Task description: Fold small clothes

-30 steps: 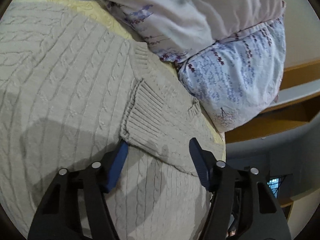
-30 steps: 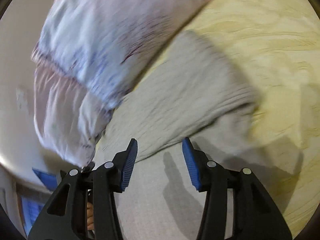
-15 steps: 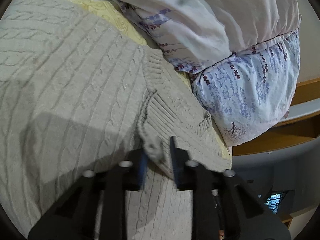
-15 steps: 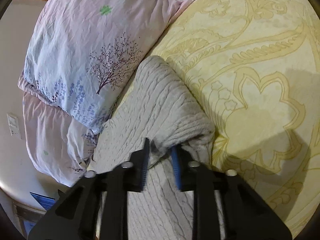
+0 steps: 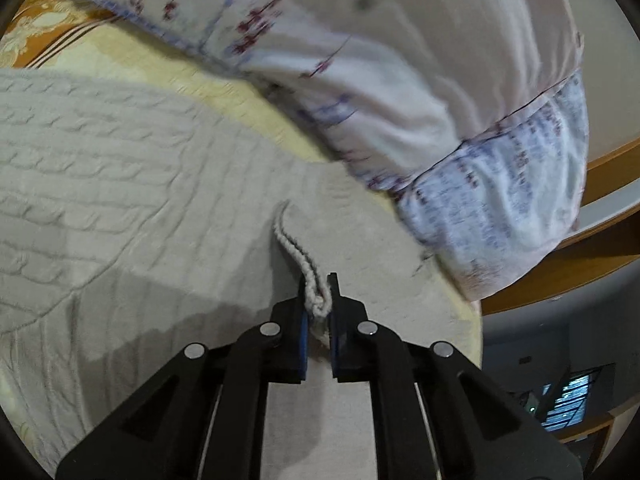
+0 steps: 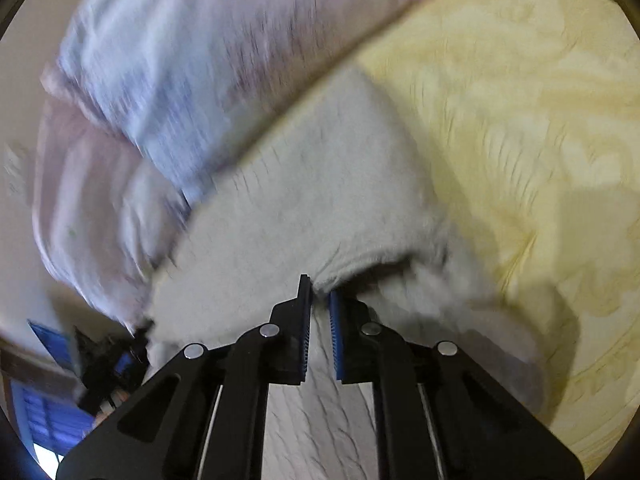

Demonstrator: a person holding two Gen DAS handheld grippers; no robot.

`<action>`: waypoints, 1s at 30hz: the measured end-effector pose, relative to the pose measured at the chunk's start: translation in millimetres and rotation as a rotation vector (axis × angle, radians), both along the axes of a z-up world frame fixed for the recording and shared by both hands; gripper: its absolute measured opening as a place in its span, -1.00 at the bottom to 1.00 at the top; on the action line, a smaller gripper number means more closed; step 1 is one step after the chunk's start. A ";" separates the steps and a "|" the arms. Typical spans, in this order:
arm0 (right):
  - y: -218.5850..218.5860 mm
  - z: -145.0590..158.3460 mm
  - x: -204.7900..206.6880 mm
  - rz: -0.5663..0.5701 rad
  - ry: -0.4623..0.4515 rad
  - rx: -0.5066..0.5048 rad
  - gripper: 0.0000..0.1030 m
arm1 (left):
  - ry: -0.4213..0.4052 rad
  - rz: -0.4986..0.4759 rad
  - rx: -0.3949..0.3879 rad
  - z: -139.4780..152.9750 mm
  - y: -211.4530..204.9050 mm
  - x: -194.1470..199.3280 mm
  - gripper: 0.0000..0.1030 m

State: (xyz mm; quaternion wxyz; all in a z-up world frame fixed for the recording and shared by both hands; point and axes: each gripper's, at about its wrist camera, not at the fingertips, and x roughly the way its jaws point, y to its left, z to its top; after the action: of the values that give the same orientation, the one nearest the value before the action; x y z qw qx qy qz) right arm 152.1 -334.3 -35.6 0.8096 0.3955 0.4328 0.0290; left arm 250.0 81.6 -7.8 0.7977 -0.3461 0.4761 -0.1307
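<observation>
A pale grey cable-knit sweater lies on a yellow patterned bedspread. My left gripper is shut on the ribbed edge of a folded-in part of the sweater and lifts it a little off the layer below. My right gripper is shut on the edge of the sweater at its other side, with the cloth raised into a hump in front of the jaws. Both views are motion-blurred.
Floral pillows lie stacked just beyond the sweater, close to both grippers; they also show in the right wrist view. The bed's edge and a wooden shelf are at the right in the left wrist view.
Both grippers went from open around the sweater's edges to shut on them. Now both are lifting and pulling the cloth, and the views have shifted and blurred.
</observation>
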 end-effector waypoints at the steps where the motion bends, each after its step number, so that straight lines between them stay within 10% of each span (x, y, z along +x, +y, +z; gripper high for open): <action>1: 1.3 3.4 -1.2 0.018 -0.005 -0.005 -0.68 | 0.004 -0.003 0.005 -1.7 -0.9 -0.8 -0.85; 7: 17.1 38.5 1.3 0.052 -0.108 -0.198 -0.62 | 0.024 0.008 0.019 -12.3 -0.8 -2.8 -0.82; 11: 27.4 29.4 25.8 0.088 -0.058 -0.280 -0.21 | 0.025 0.018 0.013 -12.7 0.3 -4.8 -0.66; 19: 48.3 30.0 30.0 0.178 -0.041 -0.328 0.13 | -0.016 0.022 -0.005 19.4 36.9 -40.1 0.06; 30: 76.8 36.0 28.9 0.254 -0.069 -0.277 0.16 | 0.004 0.470 0.011 24.2 217.7 -135.5 0.03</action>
State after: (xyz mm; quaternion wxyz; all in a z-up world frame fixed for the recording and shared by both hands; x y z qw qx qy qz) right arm 181.0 -257.5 0.4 0.8603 0.2214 0.4512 0.0848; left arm 114.5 299.3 16.4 0.8072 -0.4433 0.3849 0.0621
